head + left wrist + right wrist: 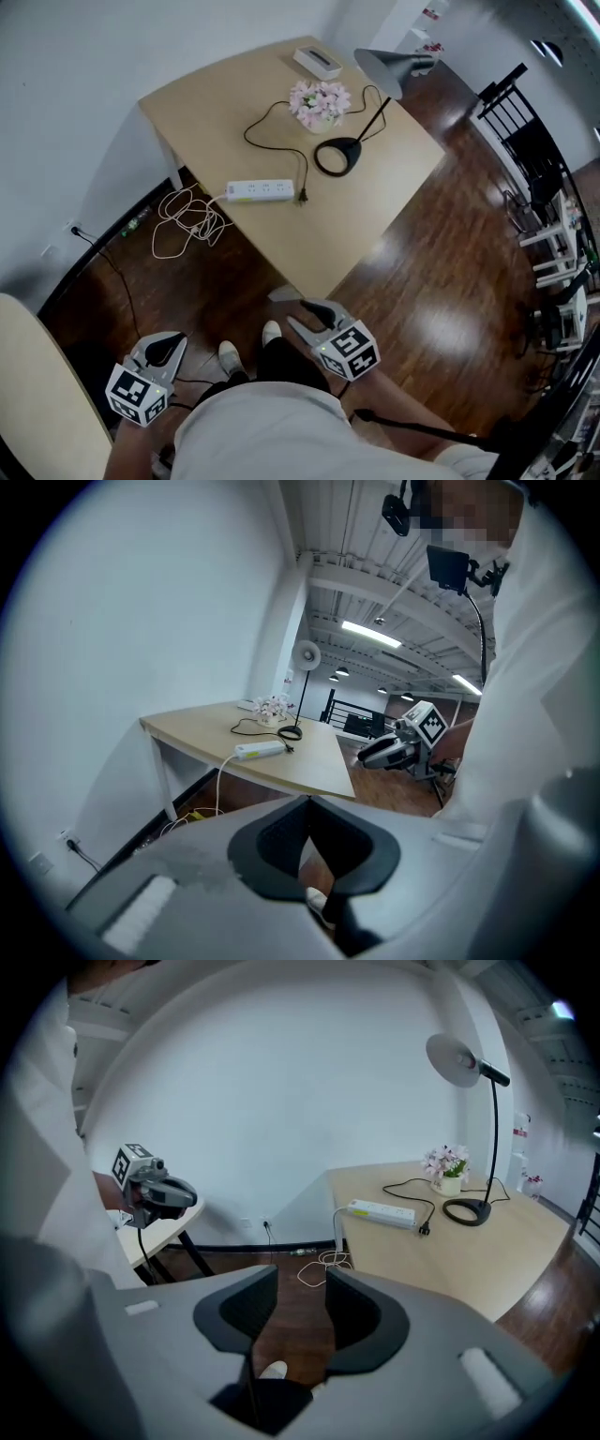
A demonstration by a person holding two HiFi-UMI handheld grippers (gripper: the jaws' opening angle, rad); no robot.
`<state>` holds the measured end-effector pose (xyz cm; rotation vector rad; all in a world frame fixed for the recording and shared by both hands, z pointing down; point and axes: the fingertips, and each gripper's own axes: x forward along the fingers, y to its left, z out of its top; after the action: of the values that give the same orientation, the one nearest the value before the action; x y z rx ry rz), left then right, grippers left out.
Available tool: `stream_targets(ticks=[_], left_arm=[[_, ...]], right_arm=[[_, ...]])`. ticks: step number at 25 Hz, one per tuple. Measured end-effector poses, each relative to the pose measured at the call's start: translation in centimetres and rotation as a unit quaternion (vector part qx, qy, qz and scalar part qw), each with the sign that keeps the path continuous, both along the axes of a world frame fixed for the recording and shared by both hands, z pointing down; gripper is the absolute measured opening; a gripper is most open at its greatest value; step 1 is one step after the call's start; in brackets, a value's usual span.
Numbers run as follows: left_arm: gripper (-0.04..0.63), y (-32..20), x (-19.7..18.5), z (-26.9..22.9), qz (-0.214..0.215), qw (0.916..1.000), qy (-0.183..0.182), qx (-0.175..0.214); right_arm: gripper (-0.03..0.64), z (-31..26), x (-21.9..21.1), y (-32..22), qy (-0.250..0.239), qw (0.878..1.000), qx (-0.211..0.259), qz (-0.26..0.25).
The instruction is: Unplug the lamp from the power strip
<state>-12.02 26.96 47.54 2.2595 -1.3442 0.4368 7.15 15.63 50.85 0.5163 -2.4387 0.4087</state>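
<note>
Lamp stands at the far right of the pale wooden table, its grey shade leaning out past the table's edge and its black ring base sitting on the top. Its black cord loops left behind the base and curls back to the plug. The plug lies loose on the tabletop just beside the right end of the white power strip, its prongs out of the sockets. The strip lies near the table's front edge, and its own white cable drops off the left end into a tangled coil on the dark wooden floor.

A small pot of pink and white flowers sits between the cord's loop and the lamp base, and a flat white box rests at the far edge behind it.

Both grippers are held low, close to the person's body and well away from the table. The left gripper has its jaws pressed together at the tips, with nothing between them. The right gripper has its jaws spread, and only the floor and the person's white shoe show through the gap.
</note>
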Motion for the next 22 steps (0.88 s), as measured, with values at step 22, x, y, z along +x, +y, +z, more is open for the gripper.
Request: stream_targets(ticks=[22], left_arm=[[0.006,2.7,19.8,-5.7,0.027,0.9982,0.029,0.045]], right_arm=[[0.166,-7.3,12.8,7.2,-0.093,0.994,0.039,-0.043]])
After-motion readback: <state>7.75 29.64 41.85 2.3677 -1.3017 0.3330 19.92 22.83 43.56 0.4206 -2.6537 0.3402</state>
